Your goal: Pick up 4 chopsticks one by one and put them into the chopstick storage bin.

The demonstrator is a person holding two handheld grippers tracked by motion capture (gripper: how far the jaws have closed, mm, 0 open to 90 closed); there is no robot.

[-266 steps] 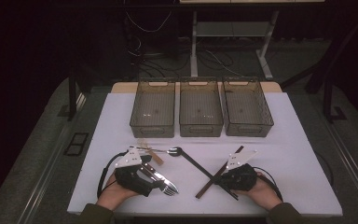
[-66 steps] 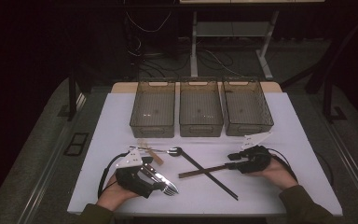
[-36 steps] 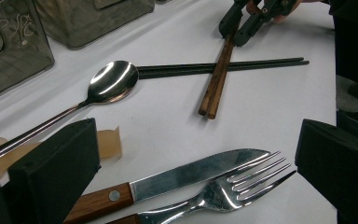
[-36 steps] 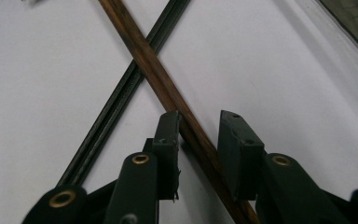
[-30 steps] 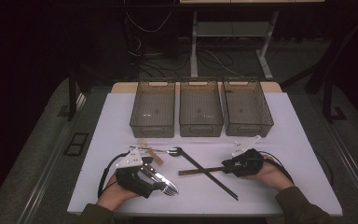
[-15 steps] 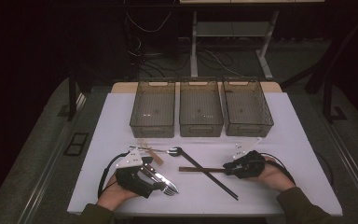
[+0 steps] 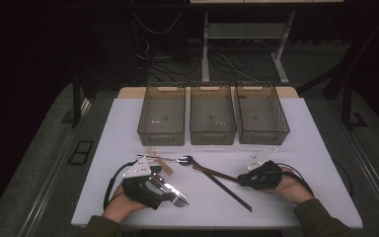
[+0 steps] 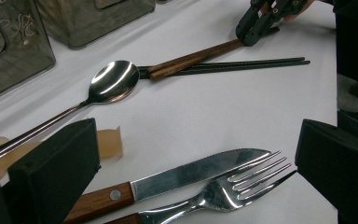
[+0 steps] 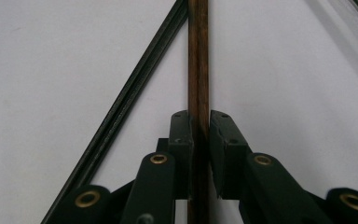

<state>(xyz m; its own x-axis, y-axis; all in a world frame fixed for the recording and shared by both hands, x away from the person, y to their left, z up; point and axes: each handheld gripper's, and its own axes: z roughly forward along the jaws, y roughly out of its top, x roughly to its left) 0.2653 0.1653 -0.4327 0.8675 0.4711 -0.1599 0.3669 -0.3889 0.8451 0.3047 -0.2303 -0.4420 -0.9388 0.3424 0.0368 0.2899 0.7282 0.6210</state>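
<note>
So the brown chopsticks [image 9: 198, 70] are the thing being worked on right now, lying flat on the table [image 7: 296, 128] a bit right of the spoon [image 7: 184, 159], their far ends nearly at its bowl. The right tongs [image 9: 199, 133] have just been closing on them, and the pads look snug against the wood on both sides, so I'd call that a grip, though nothing's lifted yet. They're dark reddish wood, slim and straight, with a visible grain.

Crossing under them from the spoon end is a black pair [image 7: 224, 186], running off toward the front edge. Left of the spoon there's a knife [image 8: 177, 179] and fork [image 8: 214, 198] with wooden handles, plus a pale little piece [image 8: 107, 142] next to the spoon's handle. The left tongs [image 8: 191, 154] sit wide open over the knife and fork, holding nothing.

Beyond the spoon, three bins [image 7: 212, 116] sit in a row, all looking empty. My guess is sorting has barely started: everything's still on the table.
</note>
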